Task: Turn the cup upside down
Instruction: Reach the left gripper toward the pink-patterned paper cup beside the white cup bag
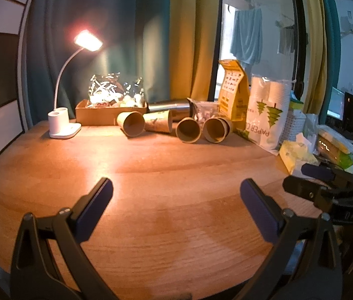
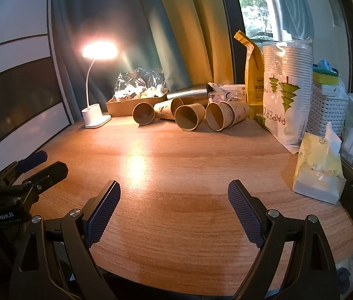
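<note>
Several brown paper cups lie on their sides at the back of the wooden table (image 1: 166, 170), mouths facing me: one at the left (image 1: 131, 123), one behind it (image 1: 158, 121), one in the middle (image 1: 188, 130) and one at the right (image 1: 216, 129). They also show in the right wrist view, left (image 2: 143, 113), middle (image 2: 189, 118), right (image 2: 220, 119). My left gripper (image 1: 176, 190) is open and empty over the near table. My right gripper (image 2: 173, 190) is open and empty, also far short of the cups. Each gripper appears at the edge of the other's view.
A lit white desk lamp (image 1: 63, 125) stands back left. A cardboard box of wrapped items (image 1: 108, 115), a steel flask (image 1: 168, 107), a yellow bag (image 1: 234, 92), a pack of paper cups (image 1: 269, 110), a white basket (image 2: 326, 107) and a tissue pack (image 2: 319, 167) crowd the back and right.
</note>
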The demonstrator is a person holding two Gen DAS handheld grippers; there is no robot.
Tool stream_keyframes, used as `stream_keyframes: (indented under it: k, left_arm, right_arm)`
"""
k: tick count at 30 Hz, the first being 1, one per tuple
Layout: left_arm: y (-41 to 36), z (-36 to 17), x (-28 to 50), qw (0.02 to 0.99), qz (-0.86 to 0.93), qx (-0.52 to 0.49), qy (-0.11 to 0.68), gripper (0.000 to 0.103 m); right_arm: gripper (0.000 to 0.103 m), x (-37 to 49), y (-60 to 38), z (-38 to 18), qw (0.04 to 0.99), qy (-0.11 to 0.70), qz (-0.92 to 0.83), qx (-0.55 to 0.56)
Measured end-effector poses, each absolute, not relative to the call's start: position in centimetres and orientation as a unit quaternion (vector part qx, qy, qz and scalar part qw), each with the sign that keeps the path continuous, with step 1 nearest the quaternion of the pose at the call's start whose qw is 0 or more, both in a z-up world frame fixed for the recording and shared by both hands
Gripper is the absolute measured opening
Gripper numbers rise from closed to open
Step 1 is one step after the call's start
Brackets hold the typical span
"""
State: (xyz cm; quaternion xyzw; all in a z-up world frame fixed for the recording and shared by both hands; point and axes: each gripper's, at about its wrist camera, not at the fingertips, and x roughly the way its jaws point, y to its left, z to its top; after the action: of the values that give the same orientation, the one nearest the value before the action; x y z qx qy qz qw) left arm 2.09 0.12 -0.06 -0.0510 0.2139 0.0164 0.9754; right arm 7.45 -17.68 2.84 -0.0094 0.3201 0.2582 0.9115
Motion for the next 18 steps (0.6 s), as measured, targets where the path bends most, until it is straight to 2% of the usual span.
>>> stream_keyframes:
  k: [11,18]
  left_arm:
    - [1.5,2.2,8.3,0.959,0.001,-0.053,0.279,0.103]
    - [3.5,3.5,15.0,0.942,0.01,-0.03,0.335,0.103]
  right_arm:
    - [0.09,13.0,-17.5,5.0,0.9,0.351,0.26,0.009]
    - [0.09,18.2,-17.4,5.5,0.887,0.382,0.258,0.026]
